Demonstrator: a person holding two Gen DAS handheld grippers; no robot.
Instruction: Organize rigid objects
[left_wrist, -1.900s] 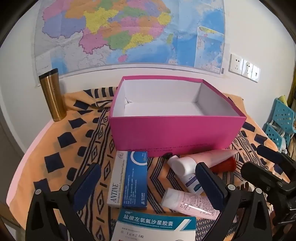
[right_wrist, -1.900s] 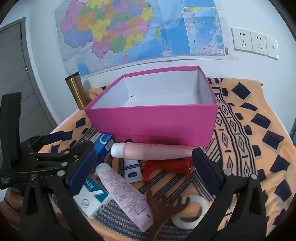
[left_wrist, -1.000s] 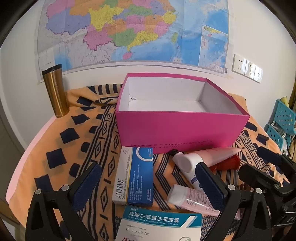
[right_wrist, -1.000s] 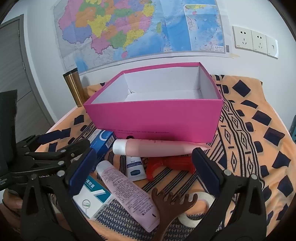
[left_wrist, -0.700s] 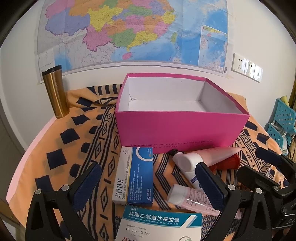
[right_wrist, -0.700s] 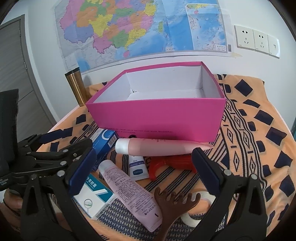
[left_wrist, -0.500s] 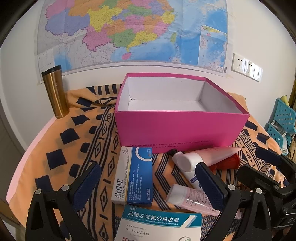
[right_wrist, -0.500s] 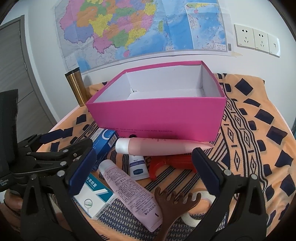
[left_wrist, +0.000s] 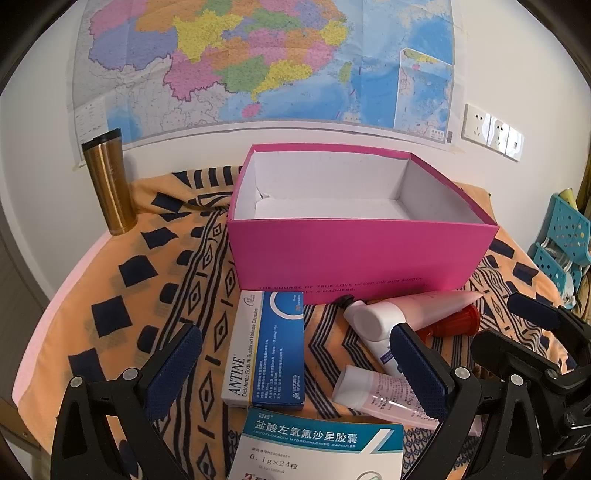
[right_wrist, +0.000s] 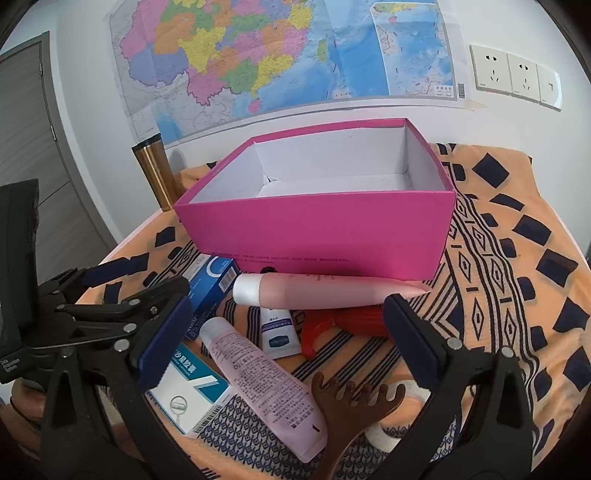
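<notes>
A map covers the wall behind the cloth-draped desk (left_wrist: 110, 295). Both tools, left tool (left_wrist: 291, 363) and right tool (right_wrist: 284, 332), hover with fingers apart, holding nothing. Best square the left over the blue carton (left_wrist: 271, 350) at lower centre, then lift it into the empty pink box (left_wrist: 362, 254) just behind.

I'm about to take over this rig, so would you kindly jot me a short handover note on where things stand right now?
Left gripper: open, empty, above the blue ANTINE box.
Right gripper: open, empty, above the tubes.
Pink box: nothing visible inside it.
In front of it on the cloth: long pink tube, small white tube, printed pink tube, red plastic piece, wooden scratcher, white capsule box, tape roll.
Done: nothing boxed.
Left: everything.
</notes>
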